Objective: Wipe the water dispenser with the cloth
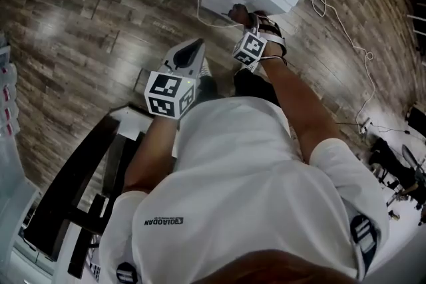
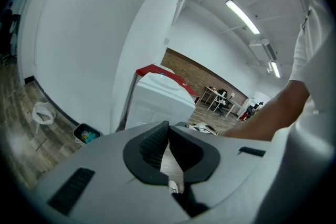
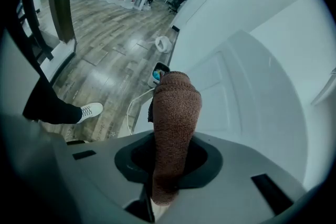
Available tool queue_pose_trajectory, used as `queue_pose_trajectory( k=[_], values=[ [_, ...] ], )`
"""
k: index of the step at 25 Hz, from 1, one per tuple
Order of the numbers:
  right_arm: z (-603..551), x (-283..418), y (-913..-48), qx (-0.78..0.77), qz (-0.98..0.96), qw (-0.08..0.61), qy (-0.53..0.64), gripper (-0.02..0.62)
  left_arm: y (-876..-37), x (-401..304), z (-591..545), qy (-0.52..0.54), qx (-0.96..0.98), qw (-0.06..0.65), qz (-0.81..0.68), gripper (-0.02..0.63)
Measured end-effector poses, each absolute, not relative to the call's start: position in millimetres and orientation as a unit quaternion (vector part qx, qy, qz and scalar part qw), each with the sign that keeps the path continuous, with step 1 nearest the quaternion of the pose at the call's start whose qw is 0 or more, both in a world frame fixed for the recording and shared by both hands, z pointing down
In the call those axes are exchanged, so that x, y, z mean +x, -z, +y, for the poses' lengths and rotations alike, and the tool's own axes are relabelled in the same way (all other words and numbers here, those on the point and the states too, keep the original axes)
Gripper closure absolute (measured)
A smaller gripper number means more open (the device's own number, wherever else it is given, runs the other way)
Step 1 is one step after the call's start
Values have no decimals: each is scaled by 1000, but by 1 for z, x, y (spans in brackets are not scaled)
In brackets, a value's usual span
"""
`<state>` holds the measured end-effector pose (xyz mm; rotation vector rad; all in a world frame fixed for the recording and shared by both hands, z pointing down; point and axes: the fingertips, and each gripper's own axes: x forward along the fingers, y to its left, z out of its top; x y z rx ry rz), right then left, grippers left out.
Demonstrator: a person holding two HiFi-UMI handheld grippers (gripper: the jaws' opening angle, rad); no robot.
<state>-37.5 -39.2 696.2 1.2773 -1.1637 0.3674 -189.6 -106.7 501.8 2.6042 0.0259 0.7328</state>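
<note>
Left gripper [image 2: 168, 127] closed; right gripper [image 3: 172, 150] clamps cloth [image 3: 176, 107].

The cloth [image 3: 175, 113], centre of the right gripper view, is a brown knit: coarse, slightly fuzzy and matt. Behind it, the water dispenser [image 3: 262, 92] looks like smooth white plastic with a soft sheen. The left tool [image 2: 169, 127] has a matt pale-grey plastic shell and black pads [image 2: 152, 144] with fine ribbing. The right tool [image 3: 171, 136] has the same grey shell. The floor [image 1: 80, 43], upper left of the head view, is grey-brown wood-grain planking with glossy patches.
</note>
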Motion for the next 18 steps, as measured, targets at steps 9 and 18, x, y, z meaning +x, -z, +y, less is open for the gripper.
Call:
queue_pose_trajectory(
  k=[9,18],
  values=[
    [-47,-36,-774,525,-523,637,-214,526,-514,-198,-113,-277,930,237,-33,604],
    [-51,-33,-832,493,-528,645,-251,526,-531,-218,-113,-298,918,253,-69,606]
  ],
)
